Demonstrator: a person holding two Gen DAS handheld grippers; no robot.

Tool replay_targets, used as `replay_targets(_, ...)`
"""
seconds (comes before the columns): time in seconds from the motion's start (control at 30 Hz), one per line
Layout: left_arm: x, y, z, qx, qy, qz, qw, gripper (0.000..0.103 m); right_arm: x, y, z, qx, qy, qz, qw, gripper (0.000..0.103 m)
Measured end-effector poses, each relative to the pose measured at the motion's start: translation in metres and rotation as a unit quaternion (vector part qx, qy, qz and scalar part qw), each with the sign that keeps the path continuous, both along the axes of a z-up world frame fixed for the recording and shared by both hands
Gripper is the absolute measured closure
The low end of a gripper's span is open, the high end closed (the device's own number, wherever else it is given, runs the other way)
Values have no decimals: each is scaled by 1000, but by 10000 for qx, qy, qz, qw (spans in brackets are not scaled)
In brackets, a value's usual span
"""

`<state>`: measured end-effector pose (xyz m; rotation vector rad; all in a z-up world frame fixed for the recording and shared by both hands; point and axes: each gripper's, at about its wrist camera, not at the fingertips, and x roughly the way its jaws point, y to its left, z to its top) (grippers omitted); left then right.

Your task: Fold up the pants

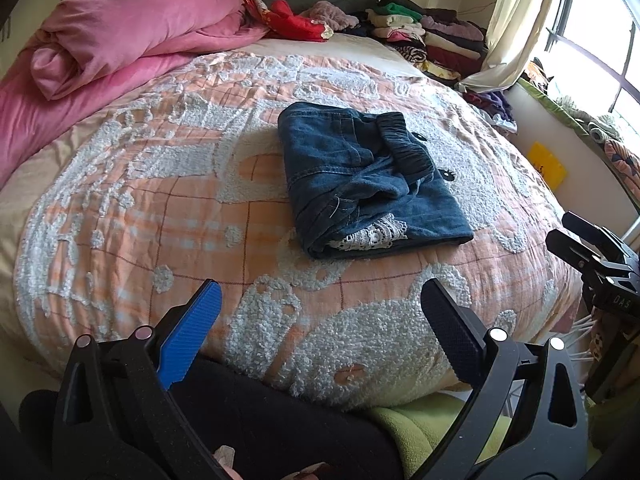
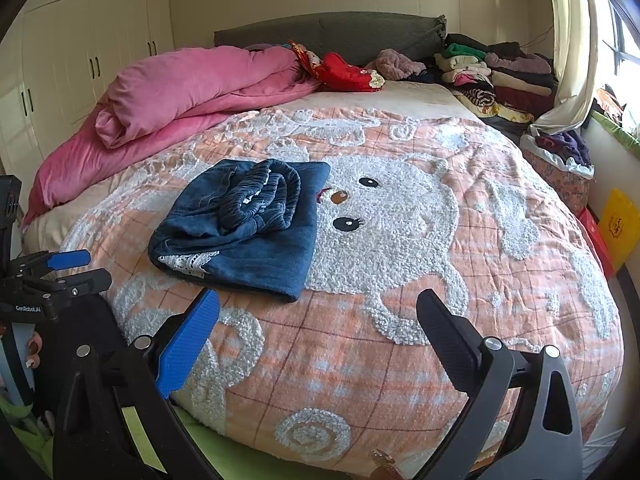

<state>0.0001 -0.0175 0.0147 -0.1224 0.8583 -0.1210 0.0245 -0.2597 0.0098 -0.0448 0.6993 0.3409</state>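
Fingers of both grippers spread wide, empty; pants (image 1: 368, 176) untouched.

Folded denim pants (image 1: 370, 176) lie on bedspread (image 1: 160, 216), jaws apart.

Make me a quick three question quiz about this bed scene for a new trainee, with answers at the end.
1. True or false: the left gripper is shut on the denim pants.
2. Multiple choice: the pink duvet lies (A) under the pants, (B) bunched at the far left of the bed, (C) on the floor.
3. Fill in: the pants lie folded on the ______ bedspread, partly over the white animal's face.

Key:
1. False; both it and the right gripper are open, short of the pants.
2. B.
3. Orange plaid.
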Motion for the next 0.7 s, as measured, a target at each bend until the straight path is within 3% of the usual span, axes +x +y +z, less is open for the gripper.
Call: replay_targets(0.7,-1,3,2,3,5,54,10000,10,0,-1,3,-6,9,-22,10000,5)
